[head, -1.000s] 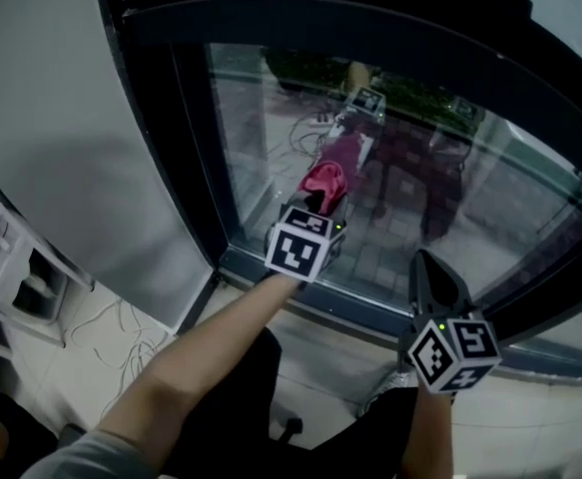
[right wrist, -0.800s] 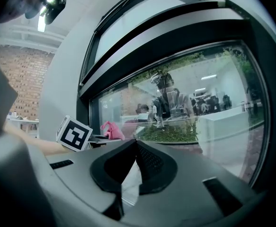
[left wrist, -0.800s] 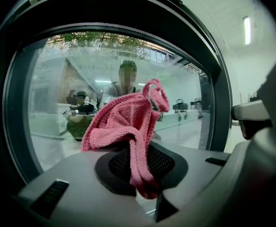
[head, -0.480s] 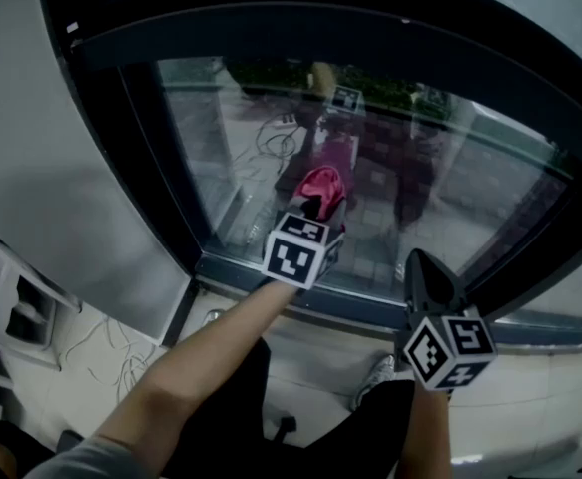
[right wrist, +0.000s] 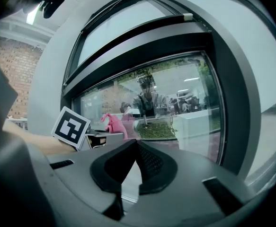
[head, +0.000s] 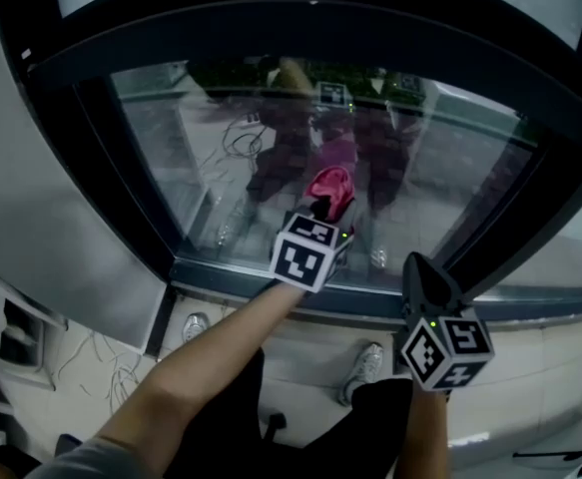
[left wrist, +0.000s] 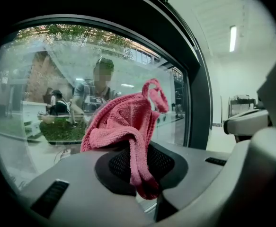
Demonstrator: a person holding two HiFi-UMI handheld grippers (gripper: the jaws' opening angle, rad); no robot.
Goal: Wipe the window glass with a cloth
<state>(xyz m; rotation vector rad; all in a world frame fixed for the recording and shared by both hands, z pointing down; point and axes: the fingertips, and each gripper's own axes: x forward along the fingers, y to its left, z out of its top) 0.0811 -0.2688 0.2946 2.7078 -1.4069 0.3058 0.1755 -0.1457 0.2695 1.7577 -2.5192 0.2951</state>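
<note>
**glassguy:** What's around the pane?

**mopmate:** A dark window frame [head: 271,28] runs all round the window glass [head: 470,168]. There's loose cables [head: 111,362] on the floor at 8 o'clock and a shoe [head: 367,360] near 6. Nothing's blocking the glass.

**glassguy:** And the grippers?

**mopmate:** The left gripper [left wrist: 140,178] is clamped on the pink cloth [left wrist: 123,122], bunched toward 12 o'clock right at the lower pane. Can't tell if it's actually pressing. The right gripper [right wrist: 137,145] has its jaws squeezed together with nothing in them, down at 5 o'clock in the head view.

**glassguy:** Do the views differ?

**mopmate:** Only the left gripper view shows the fold hanging between the jaws. From the head view the marker cube [head: 305,252] covers them. Reflections muddy whatever's outside.
</note>
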